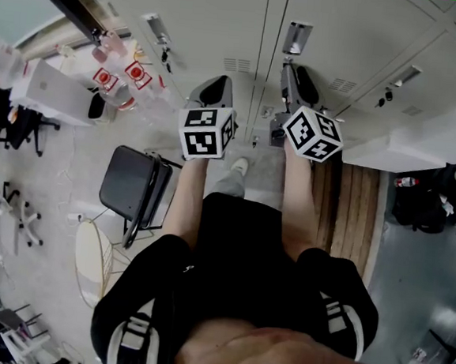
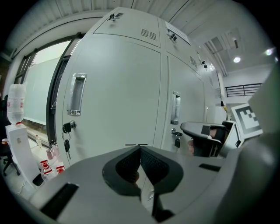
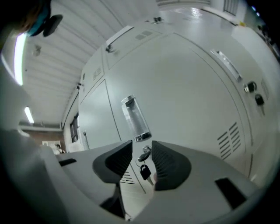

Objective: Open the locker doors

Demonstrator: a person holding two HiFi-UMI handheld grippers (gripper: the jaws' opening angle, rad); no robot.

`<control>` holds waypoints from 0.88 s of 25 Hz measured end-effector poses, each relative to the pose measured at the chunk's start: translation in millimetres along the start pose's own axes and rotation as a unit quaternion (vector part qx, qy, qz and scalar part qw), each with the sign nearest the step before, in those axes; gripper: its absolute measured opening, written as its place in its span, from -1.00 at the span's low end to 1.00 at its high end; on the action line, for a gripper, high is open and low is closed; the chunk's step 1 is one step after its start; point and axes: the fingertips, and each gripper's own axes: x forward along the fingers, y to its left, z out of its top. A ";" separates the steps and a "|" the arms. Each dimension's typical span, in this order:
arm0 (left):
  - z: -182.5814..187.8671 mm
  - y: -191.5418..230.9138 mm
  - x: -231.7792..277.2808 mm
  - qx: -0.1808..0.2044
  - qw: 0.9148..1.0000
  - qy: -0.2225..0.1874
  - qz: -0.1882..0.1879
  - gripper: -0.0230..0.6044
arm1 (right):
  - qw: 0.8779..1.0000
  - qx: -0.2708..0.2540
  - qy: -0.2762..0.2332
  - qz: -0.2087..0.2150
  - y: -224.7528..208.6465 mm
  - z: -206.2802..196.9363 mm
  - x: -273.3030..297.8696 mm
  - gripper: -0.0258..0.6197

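Note:
Pale grey locker doors (image 1: 226, 19) stand shut in a row before me. My left gripper (image 1: 214, 90) hangs a little off the doors, jaws shut with nothing between them; in the left gripper view (image 2: 140, 148) it faces a door with a metal handle (image 2: 76, 94) and a key (image 2: 66, 133) hanging in its lock. My right gripper (image 1: 295, 70) is just below the middle door's handle (image 1: 297, 37). In the right gripper view its jaws (image 3: 141, 145) stand open, and the lock's key with a black fob (image 3: 145, 170) shows in the gap beyond them, untouched, under the handle (image 3: 135, 118).
A black folding chair (image 1: 136, 185) and a round white wire stool (image 1: 94, 261) stand at my left. A wooden bench (image 1: 357, 204) runs along the right. A white box (image 1: 49, 90) and bottles (image 1: 114, 80) sit by the window at the far left.

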 end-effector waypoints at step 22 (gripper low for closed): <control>14.8 28.6 15.2 -0.004 1.000 -0.009 0.014 -0.89 | 0.961 -0.277 0.014 -0.022 53.8 32.6 36.3 -0.42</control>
